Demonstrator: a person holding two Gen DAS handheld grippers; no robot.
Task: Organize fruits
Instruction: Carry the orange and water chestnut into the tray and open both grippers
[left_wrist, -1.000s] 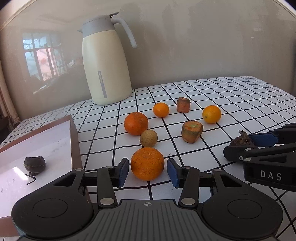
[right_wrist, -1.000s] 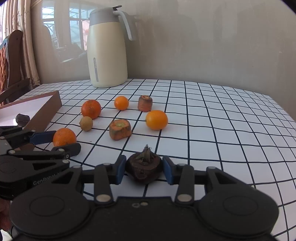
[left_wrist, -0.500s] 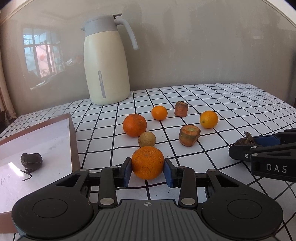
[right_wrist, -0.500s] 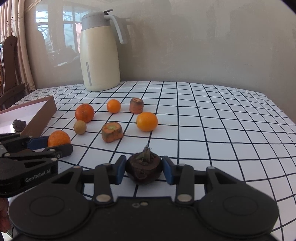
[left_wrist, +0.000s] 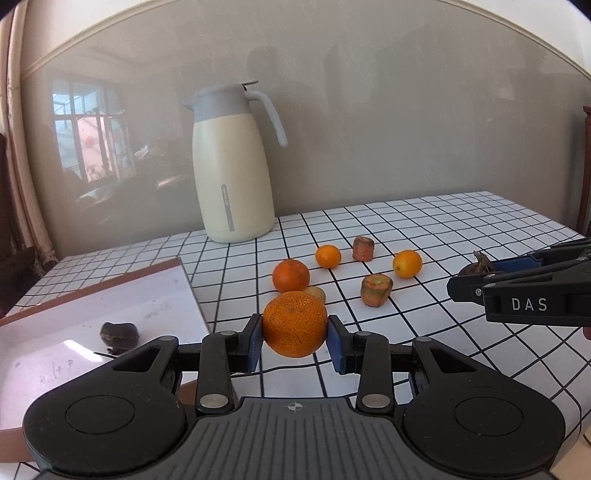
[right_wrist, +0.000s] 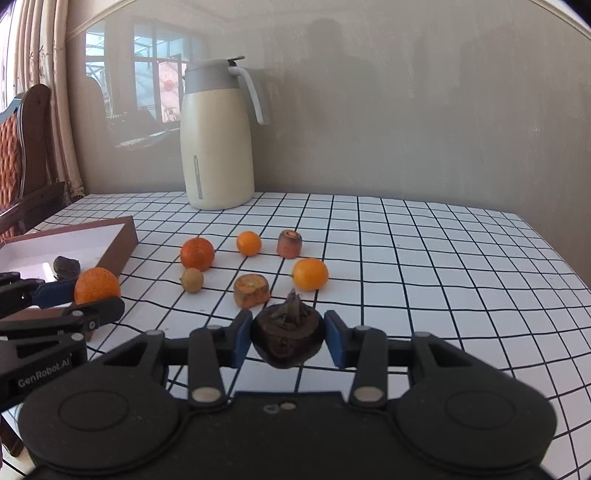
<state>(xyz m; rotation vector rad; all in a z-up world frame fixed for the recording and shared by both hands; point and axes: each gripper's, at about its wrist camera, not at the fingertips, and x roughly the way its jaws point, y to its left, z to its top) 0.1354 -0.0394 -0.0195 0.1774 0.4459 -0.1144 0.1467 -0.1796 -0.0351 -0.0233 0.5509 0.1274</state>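
Note:
My left gripper (left_wrist: 295, 341) is shut on a large orange (left_wrist: 294, 324) and holds it above the checked table, beside the brown-rimmed tray (left_wrist: 186, 280). One dark brown fruit (left_wrist: 120, 334) lies in the tray. My right gripper (right_wrist: 288, 341) is shut on a dark brown fruit with a dry stalk (right_wrist: 288, 336), also raised off the table. From the right wrist view the left gripper (right_wrist: 92, 299) and its orange (right_wrist: 96, 285) show at the left. On the table lie another orange (left_wrist: 290, 275), two small oranges (left_wrist: 327, 256) (left_wrist: 407, 263), a small tan fruit (right_wrist: 192, 280) and two carrot stubs (left_wrist: 376, 290) (left_wrist: 363, 248).
A cream thermos jug (left_wrist: 232, 166) stands at the back of the table near the wall. A wooden chair (right_wrist: 22, 155) stands off the table's left side. The table's right half (right_wrist: 443, 258) holds nothing but the checked cloth.
The left jaws closed on the large orange, then lifted it off the table and toward the tray. The right gripper rose with its dark fruit.

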